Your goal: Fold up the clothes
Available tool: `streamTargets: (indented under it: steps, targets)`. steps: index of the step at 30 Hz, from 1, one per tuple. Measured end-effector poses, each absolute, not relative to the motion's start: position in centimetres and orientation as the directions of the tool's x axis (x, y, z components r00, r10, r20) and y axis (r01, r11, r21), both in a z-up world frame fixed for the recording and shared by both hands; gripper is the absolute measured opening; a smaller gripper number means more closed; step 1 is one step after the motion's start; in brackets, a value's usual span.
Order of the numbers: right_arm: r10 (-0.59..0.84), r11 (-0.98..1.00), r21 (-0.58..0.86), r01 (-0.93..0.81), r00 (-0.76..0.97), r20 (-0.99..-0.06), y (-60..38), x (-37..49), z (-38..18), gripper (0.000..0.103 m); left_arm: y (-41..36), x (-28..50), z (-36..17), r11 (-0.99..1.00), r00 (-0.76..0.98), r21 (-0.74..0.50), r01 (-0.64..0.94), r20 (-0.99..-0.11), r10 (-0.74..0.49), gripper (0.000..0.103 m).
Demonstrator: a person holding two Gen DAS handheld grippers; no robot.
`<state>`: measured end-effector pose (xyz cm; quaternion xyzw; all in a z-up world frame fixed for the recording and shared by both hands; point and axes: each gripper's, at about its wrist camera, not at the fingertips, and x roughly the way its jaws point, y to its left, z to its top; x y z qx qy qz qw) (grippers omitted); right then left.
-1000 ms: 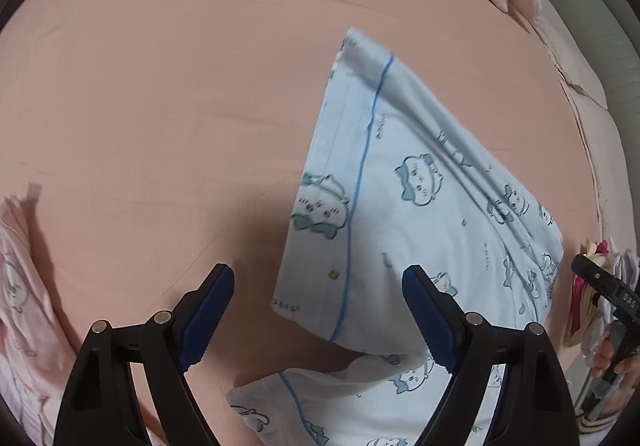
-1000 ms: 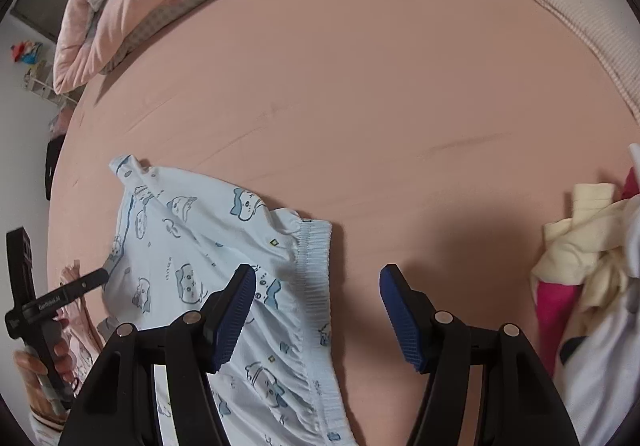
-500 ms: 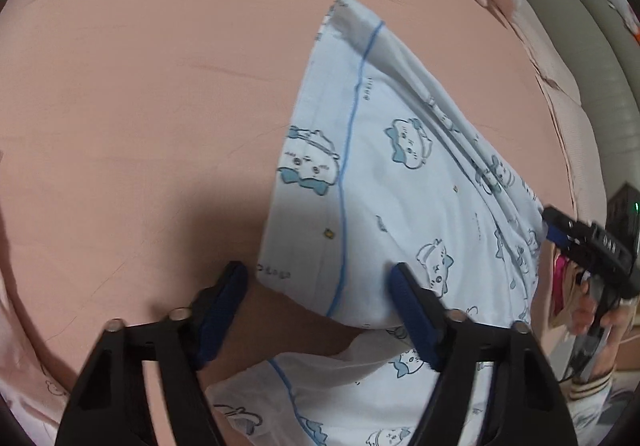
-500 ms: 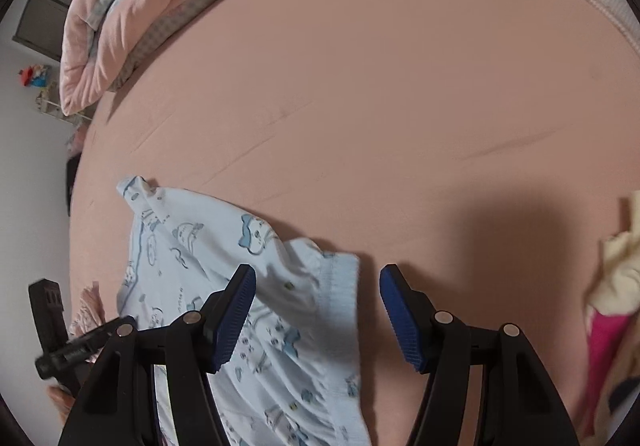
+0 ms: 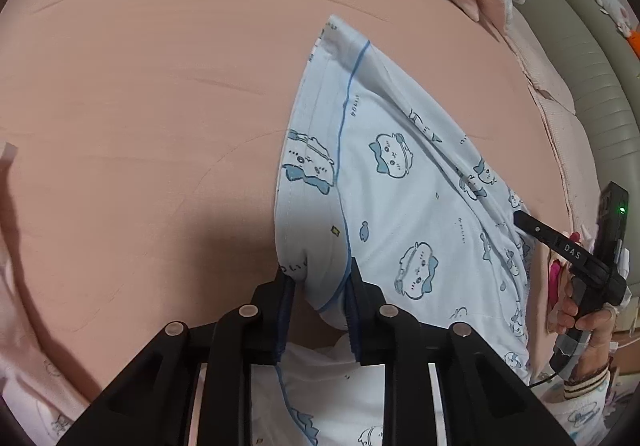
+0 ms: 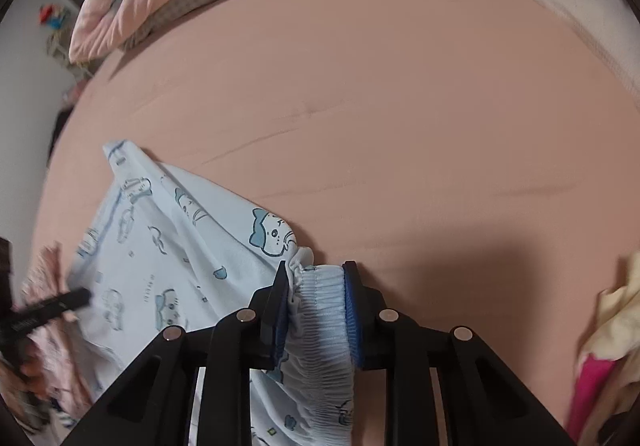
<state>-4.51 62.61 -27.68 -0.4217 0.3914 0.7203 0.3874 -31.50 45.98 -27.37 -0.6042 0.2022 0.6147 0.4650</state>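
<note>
Blue shorts [image 5: 400,173], lower right, are pinched at hem by left gripper [image 5: 320,286] and waistband by right gripper [image 6: 316,294], apparently for folding.

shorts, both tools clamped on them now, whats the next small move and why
Probably lift both ends together and carry them forward over the bed to fold. The left tool is shut on the hem of the shorts, the right tool on the gathered waistband, while the cloth between lies slack.
</note>
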Motion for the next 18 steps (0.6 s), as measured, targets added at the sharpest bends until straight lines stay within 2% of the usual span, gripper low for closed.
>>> streamTargets:
  steps: [6,18]
  targets:
    - [0.359,-0.390,0.063,-0.919,-0.215,-0.908,62.2,-4.9,-25.7,0.021,45.9,-31.2,-27.4,-0.507,0.069,-0.192,-0.840,-0.966,0.251,0.020]
    - [0.357,-0.395,-0.045,-0.918,-0.108,-0.928,63.1,-8.1,-27.9,0.021,44.9,-32.6,-25.6,-0.484,0.119,-0.241,-0.841,-0.956,0.268,0.023]
